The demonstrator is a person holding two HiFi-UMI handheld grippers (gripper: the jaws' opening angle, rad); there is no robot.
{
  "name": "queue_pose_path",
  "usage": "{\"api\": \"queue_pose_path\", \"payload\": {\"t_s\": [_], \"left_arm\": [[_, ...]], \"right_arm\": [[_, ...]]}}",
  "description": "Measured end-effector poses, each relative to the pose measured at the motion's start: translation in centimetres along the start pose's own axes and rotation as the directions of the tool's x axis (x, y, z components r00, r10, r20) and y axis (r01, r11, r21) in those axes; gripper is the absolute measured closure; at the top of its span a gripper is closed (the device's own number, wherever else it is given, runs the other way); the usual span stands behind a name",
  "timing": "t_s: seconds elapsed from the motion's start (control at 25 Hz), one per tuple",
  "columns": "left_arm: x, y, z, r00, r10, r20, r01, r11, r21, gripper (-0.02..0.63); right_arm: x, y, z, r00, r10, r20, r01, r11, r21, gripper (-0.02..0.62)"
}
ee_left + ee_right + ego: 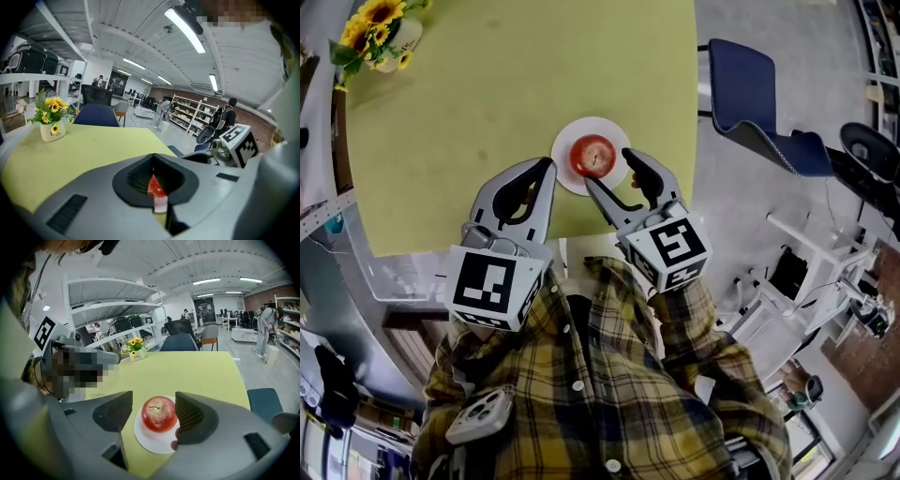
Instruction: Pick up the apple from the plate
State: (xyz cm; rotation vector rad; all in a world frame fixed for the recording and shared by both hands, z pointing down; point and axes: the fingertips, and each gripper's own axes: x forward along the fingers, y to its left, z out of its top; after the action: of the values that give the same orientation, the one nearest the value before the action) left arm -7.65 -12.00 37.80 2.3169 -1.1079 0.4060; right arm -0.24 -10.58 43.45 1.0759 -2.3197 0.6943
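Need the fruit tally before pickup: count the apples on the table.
1. The apple sits on the white plate, near the front edge of the green table. No other apple appears hidden.

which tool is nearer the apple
Right. The right tool is open at the apple, one jaw each side, not gripping. The left tool, shut, is off the plate's left edge.

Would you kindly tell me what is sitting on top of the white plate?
One red apple, stem up, sits on the plate. The plate's middle beneath it is covered, and a jaw of the right gripper hides its near right rim.
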Motion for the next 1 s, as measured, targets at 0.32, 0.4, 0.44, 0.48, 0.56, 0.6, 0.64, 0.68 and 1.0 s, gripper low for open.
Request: {"api": "queue_pose_path", "payload": {"t_s": [0.32, 0.4, 0.44, 0.48, 0.56, 0.6, 0.64, 0.68, 1.0], "left_arm": [[0.6, 0.2, -1.2, 1.0, 0.004, -0.021, -0.004, 1.0, -0.012, 0.598], [0.8, 0.3, -1.6, 1.0, 0.003, -0.028, -0.003, 1.0, -0.015, 0.598], [0.9, 0.3, -1.8, 0.999, 0.003, -0.032, -0.003, 1.0, -0.017, 0.598], [1.0, 0.3, -2.0, 0.999, 0.003, -0.036, -0.004, 1.0, -0.019, 0.598], [1.2, 0.4, -2.2, 0.999, 0.004, -0.043, -0.005, 1.0, -0.023, 0.598], [1.2, 0.5, -2.3, 0.999, 0.006, -0.045, -0.007, 1.0, -0.026, 0.598], [1.3, 0.6, -2.5, 0.999, 0.009, -0.049, -0.01, 0.999, -0.031, 0.598], [1.2, 0.8, -2.7, 0.999, 0.012, -0.053, -0.014, 0.999, -0.034, 0.598], [1.3, 2.8, -4.6, 0.995, 0.041, -0.086, -0.047, 0.996, -0.069, 0.598]], "right_arm": [[1.2, 0.1, -0.9, 1.0, 0.005, -0.003, -0.005, 0.999, -0.053, 0.247], [1.6, 0.1, -1.3, 1.0, 0.005, -0.01, -0.006, 0.997, -0.072, 0.233], [1.8, 0.1, -1.5, 1.0, 0.005, -0.014, -0.006, 0.997, -0.081, 0.227], [2.0, 0.0, -1.7, 1.0, 0.005, -0.019, -0.006, 0.996, -0.087, 0.222], [2.4, -0.2, -2.0, 1.0, 0.004, -0.027, -0.007, 0.996, -0.089, 0.218], [2.6, -0.3, -2.3, 1.0, 0.002, -0.031, -0.005, 0.996, -0.09, 0.218], [2.7, -0.4, -2.5, 0.999, -0.001, -0.035, -0.002, 0.996, -0.09, 0.216], [2.8, -0.6, -2.8, 0.999, -0.004, -0.039, 0.001, 0.996, -0.091, 0.215], [4.8, -1.1, -4.7, 0.997, -0.005, -0.077, -0.002, 0.996, -0.089, 0.215]]}}
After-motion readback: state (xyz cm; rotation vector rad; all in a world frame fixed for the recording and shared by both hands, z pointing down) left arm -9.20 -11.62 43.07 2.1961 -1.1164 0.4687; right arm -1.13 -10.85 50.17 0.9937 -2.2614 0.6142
